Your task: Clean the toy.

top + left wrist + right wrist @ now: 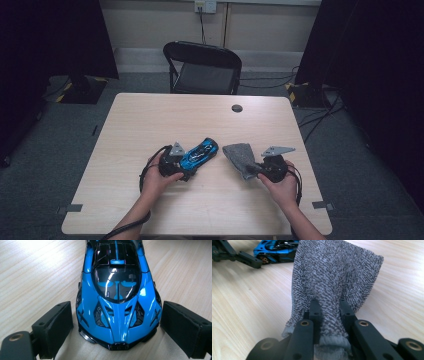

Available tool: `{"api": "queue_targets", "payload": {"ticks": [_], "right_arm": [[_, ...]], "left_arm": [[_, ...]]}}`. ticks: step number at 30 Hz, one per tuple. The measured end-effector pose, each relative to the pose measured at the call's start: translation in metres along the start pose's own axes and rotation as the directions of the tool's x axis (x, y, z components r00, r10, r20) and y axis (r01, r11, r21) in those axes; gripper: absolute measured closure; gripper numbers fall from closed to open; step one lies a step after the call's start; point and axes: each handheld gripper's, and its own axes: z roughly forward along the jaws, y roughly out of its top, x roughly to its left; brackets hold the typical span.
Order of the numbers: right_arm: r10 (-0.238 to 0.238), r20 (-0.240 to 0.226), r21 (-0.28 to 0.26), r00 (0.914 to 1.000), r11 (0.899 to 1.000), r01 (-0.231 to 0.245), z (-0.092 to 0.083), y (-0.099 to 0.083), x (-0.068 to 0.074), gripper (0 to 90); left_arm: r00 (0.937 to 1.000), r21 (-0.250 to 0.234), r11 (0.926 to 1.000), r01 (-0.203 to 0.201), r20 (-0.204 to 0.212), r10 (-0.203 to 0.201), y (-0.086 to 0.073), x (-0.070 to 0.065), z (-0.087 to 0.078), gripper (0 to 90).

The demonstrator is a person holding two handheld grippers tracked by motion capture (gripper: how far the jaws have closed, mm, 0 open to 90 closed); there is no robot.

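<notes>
Car (199,153): blue and black toy, lying on the table (150,120) left of centre, wheels down. Long axis is running diagonally in the high view, from lower left near the person to upper right. In the left gripper view one sloped end with X-shaped marks is facing the camera (117,315), and the glazed cabin and striped deck are stretching away behind it; the car is lying lengthwise along that gripper's line of sight.

Left gripper (176,167): resting at the car's near end, held in the left hand (156,177). Its jaws are standing wide, one on each side of the car. Left pad (56,325) is sitting just beside the flank with a thin gap showing; right pad (185,325) is lying close against the other corner, contact too tight to judge. Nothing is being squeezed.

Cloth (242,157): grey, knobbly weave, lying on the table just right of the car, apart from it. Long axis is tilting from upper left to lower right in the high view, toward the right gripper (260,169).

Right gripper, in the right hand (282,187): jaws are clamping tight on the cloth's near edge (329,315), bunching it between them; the rest is fanning out flat ahead on the wood.

Chair (202,67): black, folding, standing beyond the far edge.
</notes>
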Motion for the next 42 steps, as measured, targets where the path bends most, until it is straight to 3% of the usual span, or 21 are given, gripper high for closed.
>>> {"api": "queue_targets", "payload": {"ticks": [10,16,28,31,33,35,39,42], "right_arm": [[-0.048,-0.055,-0.018,0.9973,0.999,0.048,0.009,0.019,0.015,77.1],[-0.115,-0.092,-0.009,0.9891,0.993,0.114,0.018,0.031,0.032,77.1],[-0.236,-0.143,0.035,0.9613,0.969,0.243,0.047,0.057,0.069,77.2],[-0.272,-0.151,0.059,0.9504,0.957,0.283,0.062,0.062,0.082,77.1],[-0.273,-0.165,0.068,0.9479,0.956,0.287,0.067,0.064,0.085,77.1],[-0.294,-0.159,0.082,0.9424,0.947,0.309,0.071,0.065,0.090,77.1],[-0.294,-0.155,0.092,0.9432,0.946,0.310,0.077,0.066,0.091,77.1],[-0.313,-0.137,0.110,0.9398,0.938,0.328,0.081,0.067,0.092,77.1]], "left_arm": [[1.0000,0.001,1.0000,-0.005,-0.001,0.005,0.000,0.000,0.000,10.4],[1.0000,0.001,1.0000,-0.005,-0.001,0.005,0.000,0.000,0.000,10.4],[1.0000,-0.003,1.0000,-0.002,-0.004,0.002,0.000,0.000,0.000,10.3],[1.0000,-0.004,1.0000,0.004,-0.001,-0.004,0.000,0.000,0.000,10.3],[1.0000,-0.004,1.0000,0.002,-0.003,-0.002,0.000,0.000,0.000,10.3],[1.0000,-0.003,1.0000,-0.001,-0.004,0.001,0.000,0.000,0.000,10.3],[1.0000,-0.004,1.0000,0.004,0.000,-0.004,0.000,0.000,0.000,10.3],[1.0000,-0.004,1.0000,0.003,-0.002,-0.003,0.000,0.000,0.000,10.3]]}}
